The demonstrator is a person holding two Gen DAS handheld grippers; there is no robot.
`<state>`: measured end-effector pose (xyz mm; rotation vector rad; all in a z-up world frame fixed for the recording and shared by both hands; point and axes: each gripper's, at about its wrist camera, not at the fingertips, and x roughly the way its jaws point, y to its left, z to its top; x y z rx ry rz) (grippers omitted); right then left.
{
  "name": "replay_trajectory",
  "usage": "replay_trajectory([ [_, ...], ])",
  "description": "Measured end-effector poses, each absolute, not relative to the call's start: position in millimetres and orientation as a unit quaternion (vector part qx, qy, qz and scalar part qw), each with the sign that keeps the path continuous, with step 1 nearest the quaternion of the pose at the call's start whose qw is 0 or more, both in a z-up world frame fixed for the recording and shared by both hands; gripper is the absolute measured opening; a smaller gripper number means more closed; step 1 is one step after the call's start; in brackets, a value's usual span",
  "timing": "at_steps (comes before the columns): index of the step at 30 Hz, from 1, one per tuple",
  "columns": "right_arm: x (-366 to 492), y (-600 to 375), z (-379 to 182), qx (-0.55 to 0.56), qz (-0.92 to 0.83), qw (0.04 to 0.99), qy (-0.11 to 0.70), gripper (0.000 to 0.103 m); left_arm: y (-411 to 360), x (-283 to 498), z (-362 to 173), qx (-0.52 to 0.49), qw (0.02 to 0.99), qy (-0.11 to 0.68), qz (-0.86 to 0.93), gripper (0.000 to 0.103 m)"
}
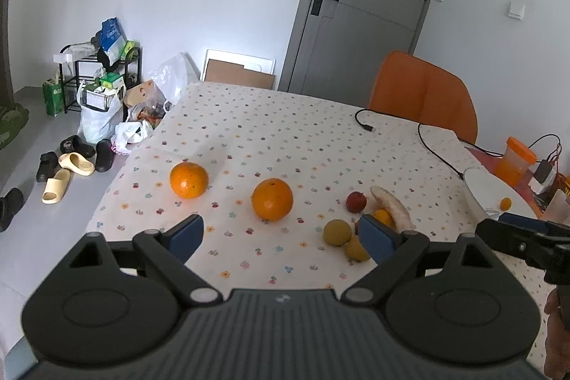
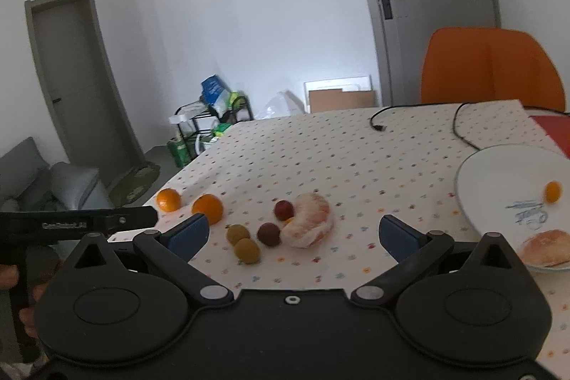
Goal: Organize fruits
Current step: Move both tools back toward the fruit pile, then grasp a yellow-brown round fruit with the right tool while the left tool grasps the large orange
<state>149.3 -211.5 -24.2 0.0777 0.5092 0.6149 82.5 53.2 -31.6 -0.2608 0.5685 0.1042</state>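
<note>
Two oranges (image 1: 188, 180) (image 1: 272, 199) lie on the flowered tablecloth (image 1: 285, 138). To their right sits a cluster: a red plum (image 1: 356, 201), two yellow-green fruits (image 1: 337, 232), a small orange kumquat (image 1: 383, 217) and a peeled pomelo piece (image 1: 392, 207). My left gripper (image 1: 281, 235) hovers open just short of the nearer orange, nothing between its fingers. My right gripper (image 2: 294, 234) is open too, above the pomelo piece (image 2: 309, 219) and dark plums (image 2: 268, 234). A white plate (image 2: 498, 173) at the right holds a kumquat (image 2: 553, 191) and another pomelo piece (image 2: 545, 246).
A black cable (image 1: 427, 138) runs across the far side of the table. An orange chair (image 1: 424, 95) stands behind it, an orange cup (image 1: 514, 161) at the right edge. Bags, a rack (image 1: 99, 77) and slippers clutter the floor at the left.
</note>
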Motion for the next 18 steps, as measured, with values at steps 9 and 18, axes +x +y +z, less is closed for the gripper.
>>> replay_trajectory([
  [9,158,-193,-37,0.030,0.324,0.908,0.265,0.082,61,91,-46,-0.136,0.947,0.285,0.057,0.092],
  [18,169,-177,-51,0.028,0.348,0.890,0.293,0.058,67,99,-56,-0.145,0.947,0.283,0.053,0.086],
])
